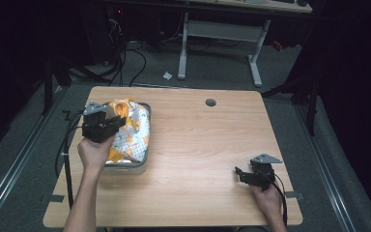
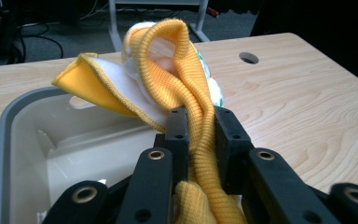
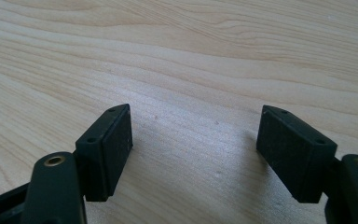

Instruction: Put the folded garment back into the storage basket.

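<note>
The left tongs point(image 2: 200, 135) squeeze the yellow cloth point(image 2: 186, 88) above the grey tub point(image 2: 7, 135). The right tongs point(image 3: 196, 154) rest wide open, holding nothing, on the worktop point(image 3: 191, 60).

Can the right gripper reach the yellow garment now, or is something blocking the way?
Probably yes. The right gripper rests open on the bare table, with nothing between it and the yellow garment, which lies across the table at the grey bin and is clamped by the left gripper.

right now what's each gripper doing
left gripper: shut on the yellow cuff of the garment, over the tub
right gripper: open, holding nothing, over the table
</note>
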